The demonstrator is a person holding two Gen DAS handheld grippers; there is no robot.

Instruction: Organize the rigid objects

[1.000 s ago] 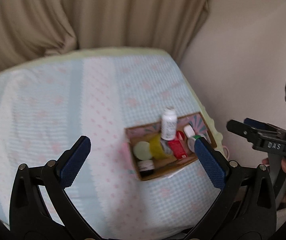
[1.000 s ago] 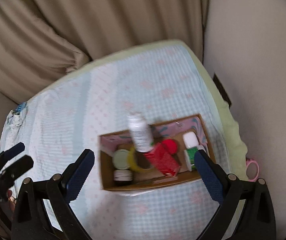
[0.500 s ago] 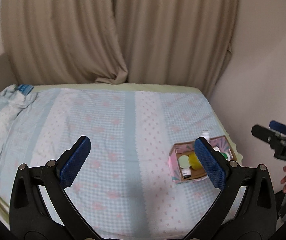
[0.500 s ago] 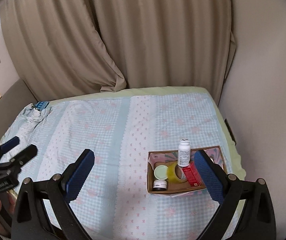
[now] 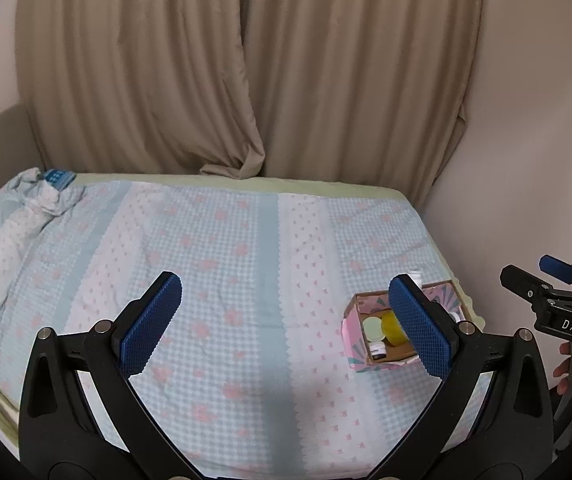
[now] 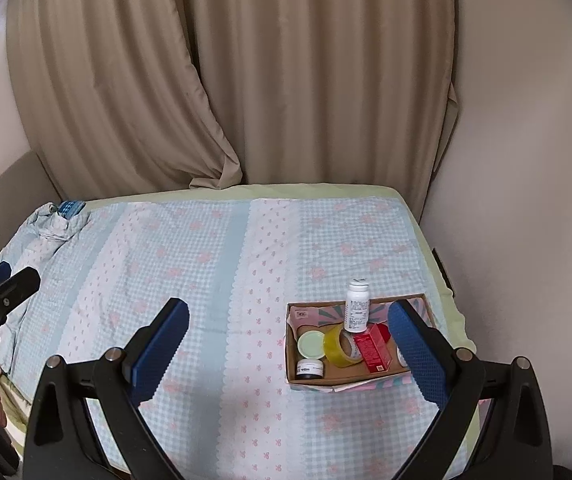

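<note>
Left gripper (image 5: 286, 328): blue pads spread wide, nothing between them, held above the near part of the bed (image 5: 213, 264). Right gripper (image 6: 298, 344): likewise spread wide and empty, also above the bed.

Cardboard box (image 6: 310, 380) with pink patterned sides rests on the checked blue-and-pink bedspread, near the bed's right edge and toward the near end. Contents, front to back in the right wrist view: small dark jar (image 6: 310, 369) at the front left corner; pale green round lid (image 6: 310, 344) just behind it; yellow tape roll (image 6: 340, 346) standing on edge at the middle; red carton (image 6: 374, 347) lying tilted beside the roll; white bottle (image 6: 357, 309) upright by the back wall. One more white item at the right end is mostly hidden by the gripper pad, possibly a cap.

Farther off: crumpled bedding (image 6: 55, 224) at the far left corner, then beige curtains (image 6: 245, 80).
</note>
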